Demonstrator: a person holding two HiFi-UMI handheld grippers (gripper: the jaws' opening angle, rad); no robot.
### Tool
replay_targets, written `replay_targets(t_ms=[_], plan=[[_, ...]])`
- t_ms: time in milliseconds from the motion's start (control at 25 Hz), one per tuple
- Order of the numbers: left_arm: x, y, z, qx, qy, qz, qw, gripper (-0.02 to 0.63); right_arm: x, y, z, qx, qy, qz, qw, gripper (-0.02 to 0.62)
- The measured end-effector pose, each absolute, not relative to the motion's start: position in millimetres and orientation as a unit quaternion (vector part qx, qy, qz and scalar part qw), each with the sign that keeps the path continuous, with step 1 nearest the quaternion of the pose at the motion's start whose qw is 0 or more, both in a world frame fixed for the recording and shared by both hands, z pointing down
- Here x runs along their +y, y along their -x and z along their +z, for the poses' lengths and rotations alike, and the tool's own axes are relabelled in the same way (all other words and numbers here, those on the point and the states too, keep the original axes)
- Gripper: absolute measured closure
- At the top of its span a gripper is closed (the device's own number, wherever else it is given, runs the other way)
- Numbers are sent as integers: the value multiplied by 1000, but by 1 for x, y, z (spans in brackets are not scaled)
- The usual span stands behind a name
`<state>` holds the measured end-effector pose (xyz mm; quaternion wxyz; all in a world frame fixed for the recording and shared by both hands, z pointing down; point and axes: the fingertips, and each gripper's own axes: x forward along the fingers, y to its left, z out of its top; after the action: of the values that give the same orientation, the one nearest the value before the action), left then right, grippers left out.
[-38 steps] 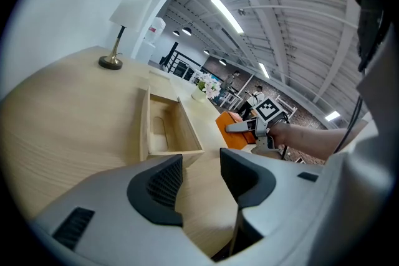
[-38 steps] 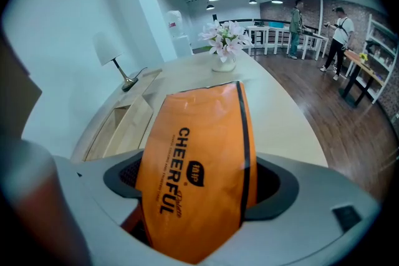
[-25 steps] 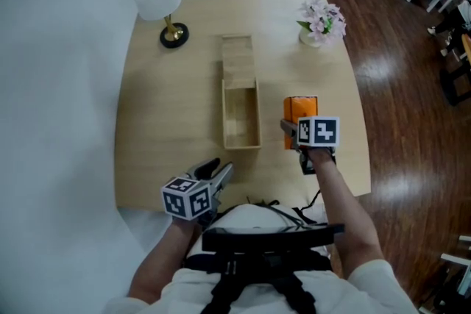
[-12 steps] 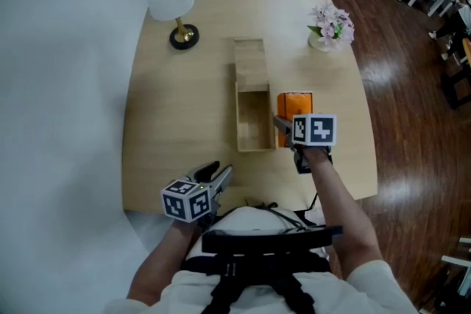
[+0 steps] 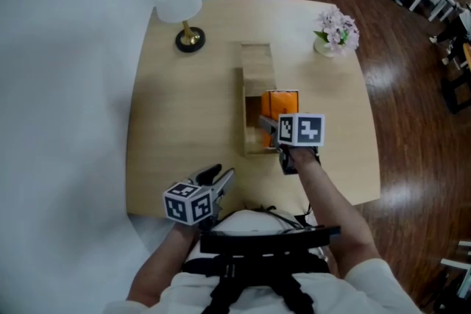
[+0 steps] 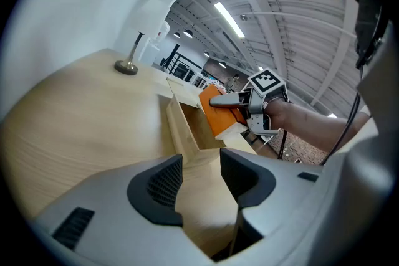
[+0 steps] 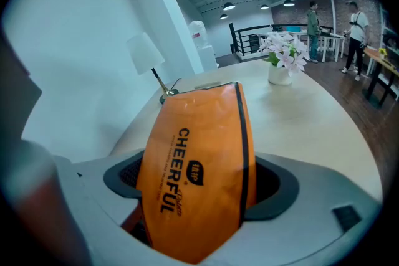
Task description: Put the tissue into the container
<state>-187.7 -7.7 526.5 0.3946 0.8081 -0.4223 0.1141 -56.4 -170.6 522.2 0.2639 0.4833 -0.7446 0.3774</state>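
**Tissue pack shifts from beside the container to over its opening**

Compared with half a second ago, the orange tissue pack no longer sits clear of the box's right side. In the head view it overlaps the right wall and part of the open cavity. It is in the air, not yet inside. The right gripper carries it, and the right gripper view shows both fingers pressed against the pack's sides, its printed face towards the camera.

The container is a long, open wooden box lying near the middle of the tabletop. A flat wooden lid lies at its far end.

The left gripper rests at the near edge, well apart from the box, its fingers spread with nothing between them.

A lamp and flowers stand at the far corners.

Judging by this, the carry is nearly done; lowering and letting go appear to remain.
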Motion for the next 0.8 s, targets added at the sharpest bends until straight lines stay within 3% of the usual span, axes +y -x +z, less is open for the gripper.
replay_targets(t_ms=[360, 520, 800], plan=[[-8, 199, 529, -425, -805, 114, 399, 413, -173, 91, 535, -746, -477, 378, 269, 135], [-8, 201, 530, -425, -804, 113, 400, 413, -177, 96, 540, -746, -479, 370, 278, 191], [-10, 209, 532, -428, -801, 112, 403, 413, -172, 92, 558, -735, -480, 382, 290, 199]])
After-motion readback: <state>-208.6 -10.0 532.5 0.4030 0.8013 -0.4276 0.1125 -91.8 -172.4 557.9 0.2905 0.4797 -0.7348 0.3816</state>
